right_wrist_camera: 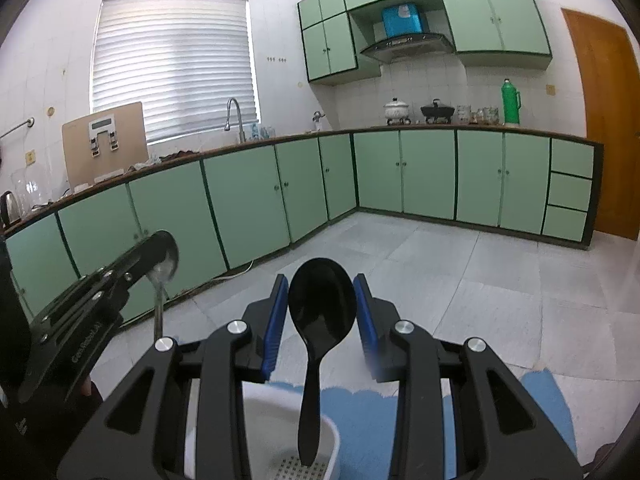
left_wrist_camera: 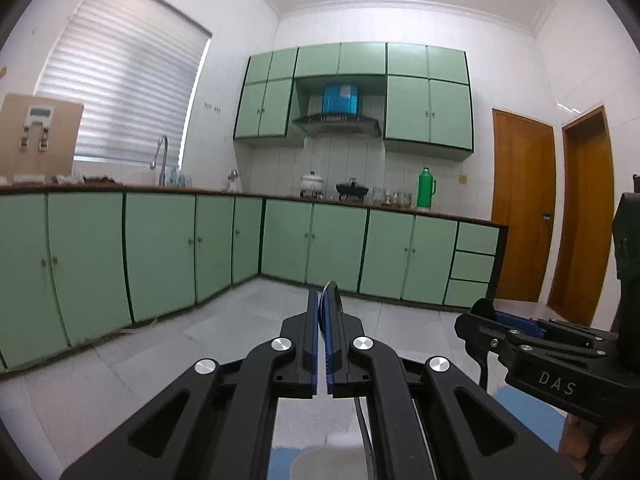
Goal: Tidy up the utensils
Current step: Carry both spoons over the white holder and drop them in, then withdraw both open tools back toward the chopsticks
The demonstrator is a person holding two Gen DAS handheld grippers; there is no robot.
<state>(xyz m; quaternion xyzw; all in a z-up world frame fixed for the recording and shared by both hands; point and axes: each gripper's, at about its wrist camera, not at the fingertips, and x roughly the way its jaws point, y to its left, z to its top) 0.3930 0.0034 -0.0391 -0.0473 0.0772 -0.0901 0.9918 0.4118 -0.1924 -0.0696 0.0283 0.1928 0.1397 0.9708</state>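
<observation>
We hover over the white perforated plastic utensil holder (right_wrist_camera: 292, 440). Right gripper (right_wrist_camera: 322, 304) clamps the glossy black plastic spoon (right_wrist_camera: 322, 300) by its bowl, left gripper (left_wrist_camera: 324, 308) pinches the slim metal spoon (right_wrist_camera: 164, 276); either could swing and miss the holder's rim.

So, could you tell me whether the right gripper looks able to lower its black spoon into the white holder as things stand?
Probably yes: the right gripper holds the black spoon handle-down, its tip just above the white holder, with nothing between them.
</observation>
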